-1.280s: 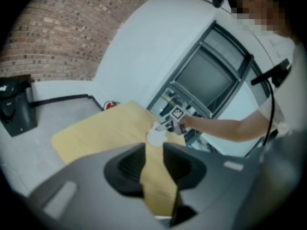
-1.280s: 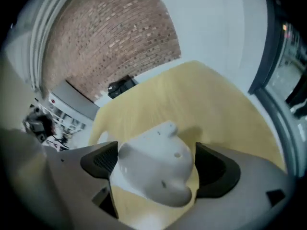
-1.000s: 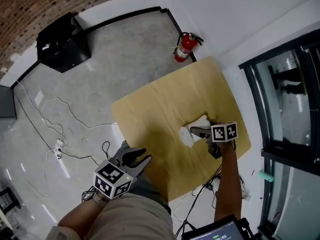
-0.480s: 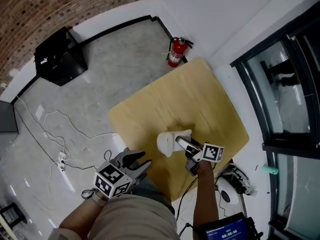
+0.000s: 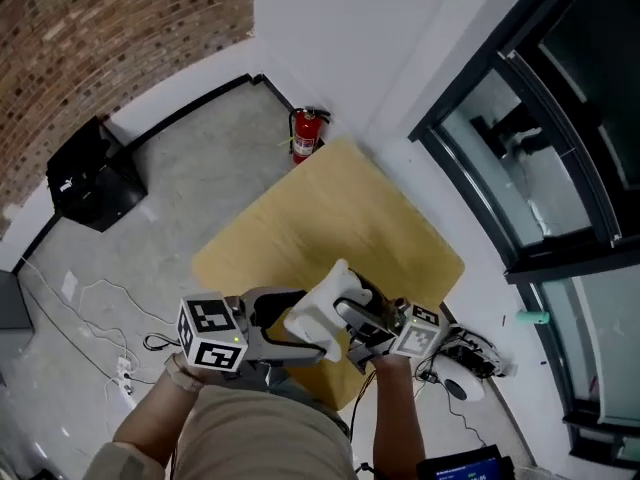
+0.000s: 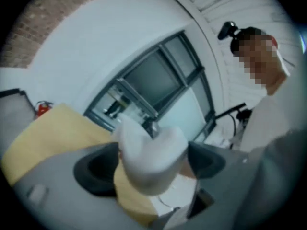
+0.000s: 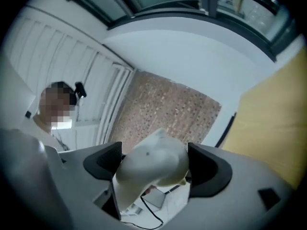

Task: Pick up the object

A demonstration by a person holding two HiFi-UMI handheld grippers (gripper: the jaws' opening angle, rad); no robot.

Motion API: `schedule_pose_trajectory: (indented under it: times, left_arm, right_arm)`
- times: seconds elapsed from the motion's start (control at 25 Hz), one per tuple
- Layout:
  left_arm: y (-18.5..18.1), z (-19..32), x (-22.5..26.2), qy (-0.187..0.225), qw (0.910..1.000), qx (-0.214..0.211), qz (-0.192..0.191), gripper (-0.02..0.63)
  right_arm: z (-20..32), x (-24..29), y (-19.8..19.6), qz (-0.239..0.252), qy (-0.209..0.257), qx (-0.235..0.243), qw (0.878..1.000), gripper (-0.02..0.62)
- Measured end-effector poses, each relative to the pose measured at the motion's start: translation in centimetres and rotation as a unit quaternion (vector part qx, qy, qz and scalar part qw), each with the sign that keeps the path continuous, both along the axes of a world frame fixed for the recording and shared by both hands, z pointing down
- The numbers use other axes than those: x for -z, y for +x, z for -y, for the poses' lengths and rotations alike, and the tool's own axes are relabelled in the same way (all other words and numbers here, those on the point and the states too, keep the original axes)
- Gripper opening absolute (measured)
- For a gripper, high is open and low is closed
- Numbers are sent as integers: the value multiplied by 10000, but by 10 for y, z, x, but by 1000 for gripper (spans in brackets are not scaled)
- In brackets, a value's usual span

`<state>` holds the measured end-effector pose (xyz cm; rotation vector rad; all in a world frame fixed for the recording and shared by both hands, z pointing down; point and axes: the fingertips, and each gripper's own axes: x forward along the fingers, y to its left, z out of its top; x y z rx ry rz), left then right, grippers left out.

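Note:
The object is a white, rounded, curved piece (image 5: 322,308), held in the air over the near edge of the wooden table (image 5: 340,203). My right gripper (image 5: 350,328) comes at it from the right, jaws closing with the pads pressed on both sides of the white piece (image 7: 151,169). My left gripper (image 5: 288,323) reaches in from the left; its jaws are opening and stand spread around the other end of the white piece (image 6: 151,155). The left pads (image 6: 98,169) stand beside it, and I see no press on it.
A red fire extinguisher (image 5: 303,135) stands on the floor at the table's far corner. A black box (image 5: 85,178) sits on the floor at the left, with cables (image 5: 95,303) near it. Dark-framed glass panels (image 5: 540,168) run along the right. A white device (image 5: 465,383) lies below the table's right edge.
The right gripper lifted the white piece off the table and brought it toward the body. The left gripper swung in from the lower left and spread its jaws around the piece.

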<state>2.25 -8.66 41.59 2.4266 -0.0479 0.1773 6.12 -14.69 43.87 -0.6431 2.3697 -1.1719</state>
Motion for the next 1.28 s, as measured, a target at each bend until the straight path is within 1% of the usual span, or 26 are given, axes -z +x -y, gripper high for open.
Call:
schedule_pose_trajectory:
  times: [0.04, 0.08, 0.12, 0.16, 0.24, 0.28, 0.32, 0.44, 0.48, 0.52, 0.6, 0.68, 0.8, 0.88, 0.96, 1.04, 1.08, 1.12, 1.16, 1.2, 1.28]
  left_arm:
    - [8, -10, 10, 301, 9988, -388, 63, 455]
    - [13, -16, 16, 613, 9959, -653, 150, 494]
    - [16, -18, 20, 821, 9932, -802, 187, 497]
    - [18, -18, 22, 872, 9923, -871, 148, 495]
    - [25, -19, 23, 781, 9922, -970, 27, 491]
    - [29, -20, 22, 833, 9910, -1052, 31, 489]
    - [32, -22, 21, 976, 9886, -1149, 70, 489]
    - [45, -23, 20, 1555, 9768, -1455, 220, 488]
    - [50, -23, 20, 1800, 9708, -1559, 295, 488]
    - [56, -24, 21, 2075, 9634, -1655, 374, 488]
    - [67, -25, 25, 2598, 9475, -1807, 450, 488]
    - [74, -27, 34, 3027, 9336, -1881, 377, 488]
    - [80, -28, 54, 3648, 9123, -1851, 177, 487]
    - [82, -27, 66, 3989, 8990, -1806, 80, 486]
    - [79, -25, 72, 4254, 8869, -1799, 112, 486]
    - [77, -21, 77, 4448, 8783, -1740, 184, 486]
    - [78, -19, 81, 4530, 8752, -1686, 193, 486]
    - [80, -18, 85, 4603, 8725, -1630, 174, 486]
    - [83, -18, 88, 4656, 8705, -1589, 141, 486]
    - [86, -20, 89, 4676, 8698, -1570, 115, 486]
    - [93, -24, 90, 4658, 8702, -1607, 60, 486]
  right_arm:
    - [-3, 20, -2, -182, 383, -105, 9990, 448]
    - [-4, 36, -2, -388, 720, -250, 9963, 448]
    - [-4, 47, 1, -556, 943, -428, 9931, 443]
    - [-2, 54, 6, -673, 1039, -622, 9904, 443]
    - [1, 66, 14, -945, 1110, -1024, 9840, 442]
    - [1, 71, 16, -1209, 1184, -1166, 9787, 439]
    - [1, 75, 17, -1538, 1281, -1239, 9719, 437]
    - [1, 85, 21, -2439, 1654, -1311, 9466, 437]
    - [0, 91, 24, -2723, 1840, -1344, 9348, 437]
    - [-3, 97, 26, -3024, 2056, -1385, 9204, 437]
    - [-8, 112, 30, -3594, 2495, -1492, 8867, 437]
    - [-15, 131, 29, -3959, 2868, -1645, 8567, 437]
    - [-25, 158, 26, -4368, 3330, -1784, 8164, 437]
    - [-30, 170, 23, -4679, 3627, -1809, 7853, 437]
    - [-34, 180, 16, -4936, 3912, -1859, 7542, 437]
    - [-34, 188, 8, -5174, 4164, -1873, 7238, 437]
    - [-33, 190, 7, -5313, 4227, -1850, 7106, 437]
    - [-33, 190, 7, -5460, 4238, -1814, 6995, 437]
    - [-33, 191, 8, -5580, 4222, -1789, 6917, 436]
    - [-34, 191, 10, -5655, 4195, -1782, 6873, 436]
    - [-37, 192, 17, -5730, 4119, -1817, 6849, 436]
